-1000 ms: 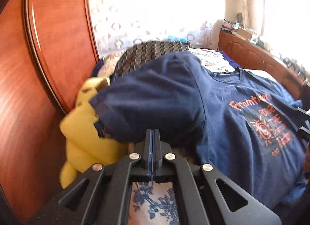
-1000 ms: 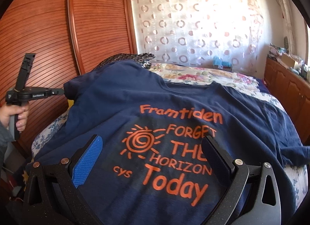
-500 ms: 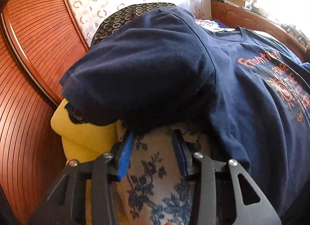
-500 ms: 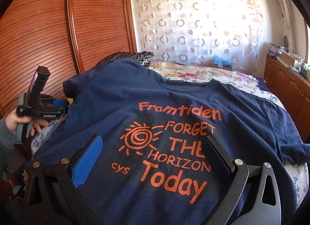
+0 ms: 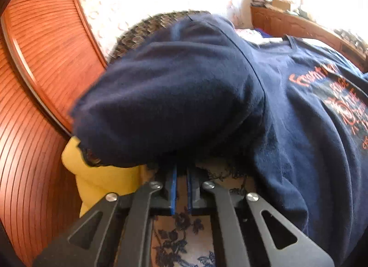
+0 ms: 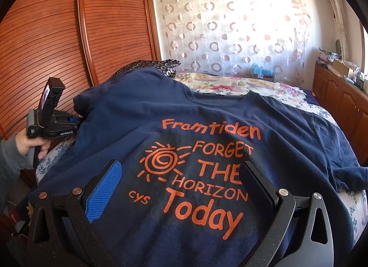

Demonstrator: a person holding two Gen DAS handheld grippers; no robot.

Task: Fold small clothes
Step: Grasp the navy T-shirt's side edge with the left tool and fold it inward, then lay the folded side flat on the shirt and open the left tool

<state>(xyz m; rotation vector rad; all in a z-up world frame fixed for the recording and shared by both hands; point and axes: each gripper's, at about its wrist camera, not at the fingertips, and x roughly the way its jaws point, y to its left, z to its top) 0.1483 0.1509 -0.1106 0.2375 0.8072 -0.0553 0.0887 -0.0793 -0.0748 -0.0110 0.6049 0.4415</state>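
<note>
Left gripper [image 5: 181, 171] first: its jaws are closing, the blue pads [image 5: 174, 188] drawn in to a sliver of a gap, and the tips run into the shadow right under the edge of the sleeve [image 5: 172, 106]. Is cloth nipped between them? We cannot tell from here; the tips are hidden by the fabric. That sleeve bulges up over something patterned and droops toward a yellow cushion [image 5: 103, 179], with the flowered sheet [image 5: 181, 239] showing beneath the fingers. Over to the right gripper [image 6: 180, 168]: jaws wide apart, nothing between the pads, poised low over the orange print, and we cannot say whether it touches the cloth. The shirt [image 6: 207, 110] lies face up across the bed, collar toward the curtain [image 6: 230, 37], one sleeve at the wardrobe [image 6: 110, 25] side, the other trailing off the far edge. We read it as light, soft and floppy knit. It should not slip from the pads, but it will sag and drag wherever it is not carried. So we would pinch an edge, such as the sleeve hem or shoulder seam, and take only a single layer. The bottom hem below the print looks like the natural hold for the right side. We would keep the sheet out of the pinch.
</note>
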